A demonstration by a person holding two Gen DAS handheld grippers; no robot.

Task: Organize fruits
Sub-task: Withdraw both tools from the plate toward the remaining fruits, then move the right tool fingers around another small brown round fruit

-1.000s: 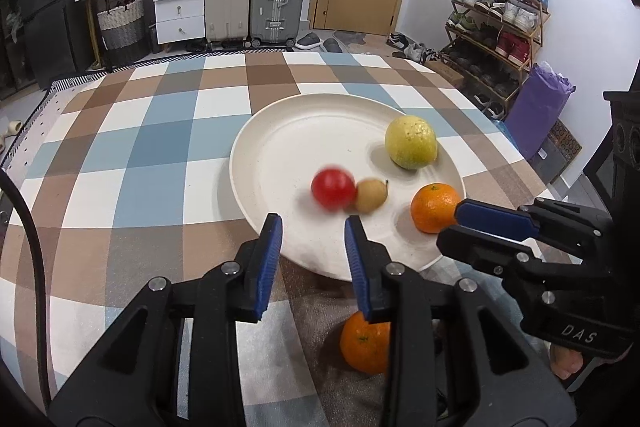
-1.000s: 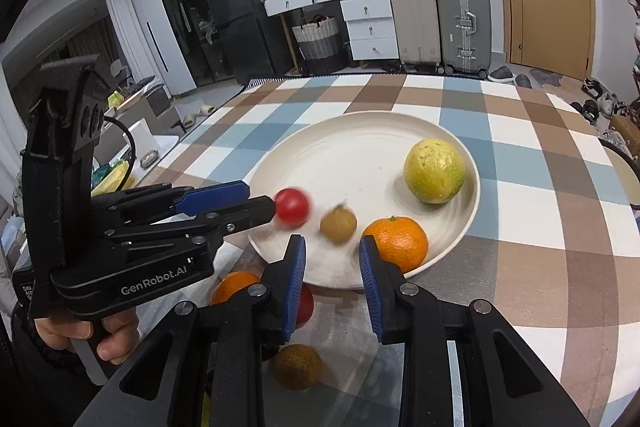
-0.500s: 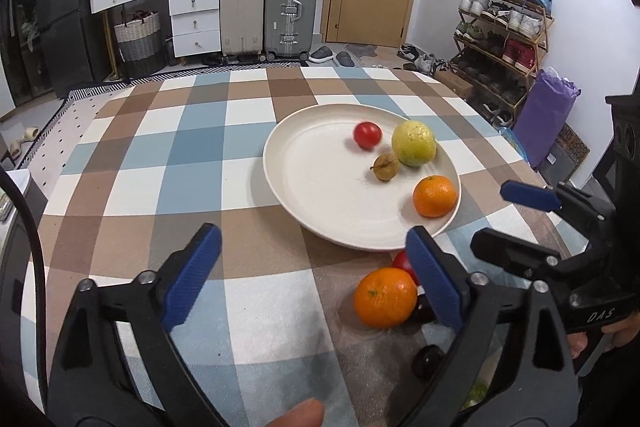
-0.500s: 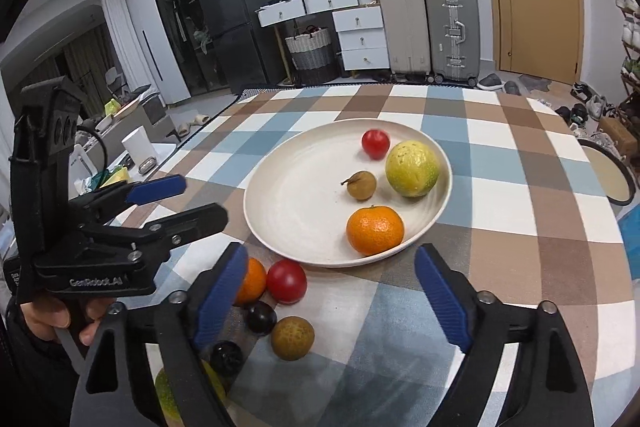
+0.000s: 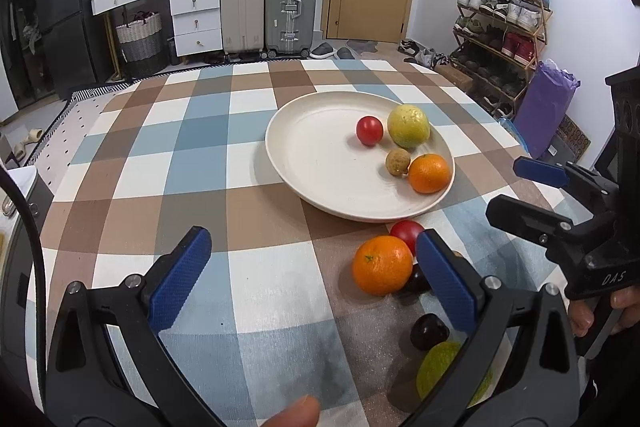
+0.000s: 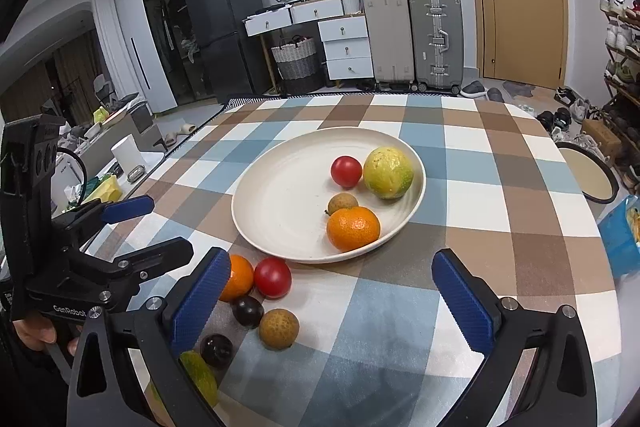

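- Left wrist view: the left tool (image 5: 308,275) is seen near the bottom, its jaws opening to a wide spread with nothing between them, only checked cloth of the worktop (image 5: 192,163) below.
- A fingertip (image 5: 294,411) is seen at the bottom edge.
- Farther in, a cream plate (image 5: 320,163) is set on the worktop, right of centre.
- On the plate's right half four fruits are gathered: a red tomato (image 5: 369,131), a yellow-green fruit (image 5: 408,126) just right of it, a small brown fruit (image 5: 397,162) nearer, and an orange (image 5: 429,173) touching the brown one.
- Off the plate, near its near rim, a second orange (image 5: 382,265) lies on the cloth with a second tomato (image 5: 407,231) just behind it; two dark plums (image 5: 430,331) and a green fruit (image 5: 440,367) lie nearer, partly hidden by the right finger.
- At the right edge the right tool (image 5: 520,189) is held by a hand (image 5: 600,307).
- Right wrist view: the left tool (image 6: 148,227) is seen at the left, held in a hand (image 6: 36,335).
- The loose fruits lie just right of it, with a brown fruit (image 6: 279,328) nearest the centre.
- The right tool (image 6: 332,299) is seen with jaws opening wide and empty, over bare cloth near the plate (image 6: 280,203).
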